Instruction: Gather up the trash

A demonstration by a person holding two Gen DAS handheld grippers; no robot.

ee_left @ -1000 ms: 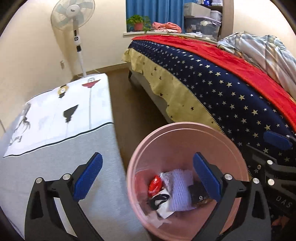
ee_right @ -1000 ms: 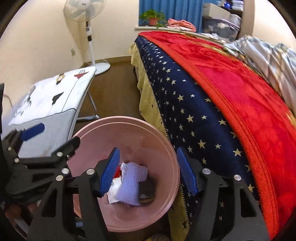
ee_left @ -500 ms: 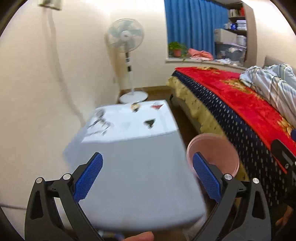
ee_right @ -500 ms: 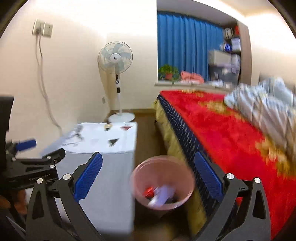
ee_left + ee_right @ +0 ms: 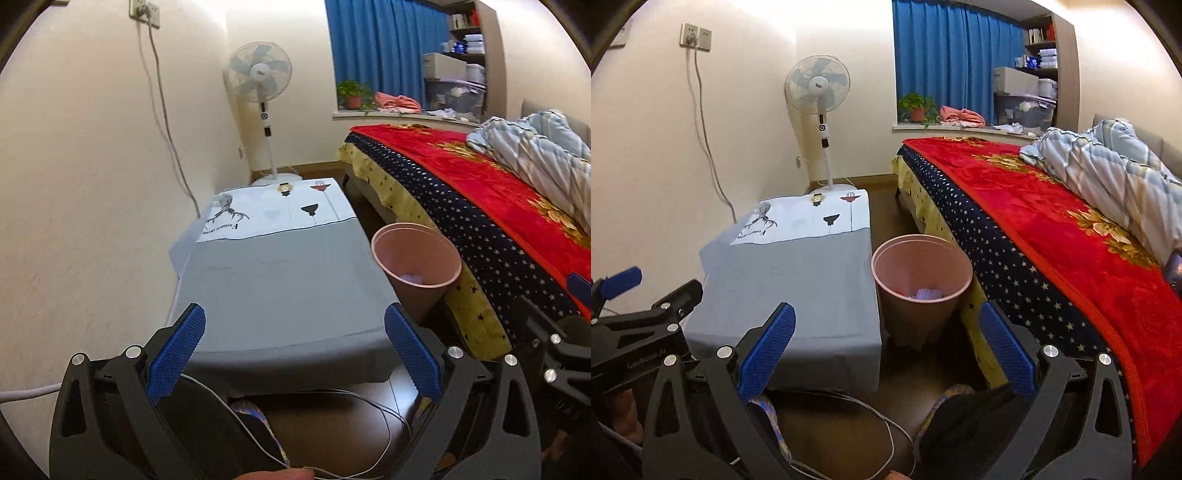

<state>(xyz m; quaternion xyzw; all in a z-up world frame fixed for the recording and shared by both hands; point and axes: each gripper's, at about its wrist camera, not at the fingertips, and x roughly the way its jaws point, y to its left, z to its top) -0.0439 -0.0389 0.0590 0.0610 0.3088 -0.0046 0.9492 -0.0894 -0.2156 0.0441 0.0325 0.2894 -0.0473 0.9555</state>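
Bed (image 5: 1052, 221) fills the right side under a red blanket; low table (image 5: 798, 280) with a grey cloth stands left, bare of litter. Bin (image 5: 921, 280), pink, sits on the floor between the two, just beside both; a pale wad of trash (image 5: 927, 295) lies at its bottom, so the collected items look already inside. Right gripper (image 5: 886, 347) has just been opening and now stands wide with nothing between the pads; left gripper (image 5: 291, 350) is also spread wide and empty. Both hang back from the bin, aimed down over the floor. Judgement: step in hand is scanning for leftovers. Best done by sweeping table, floor and bed edge slowly, pads kept apart, clear of the white cable (image 5: 879, 417) underfoot.
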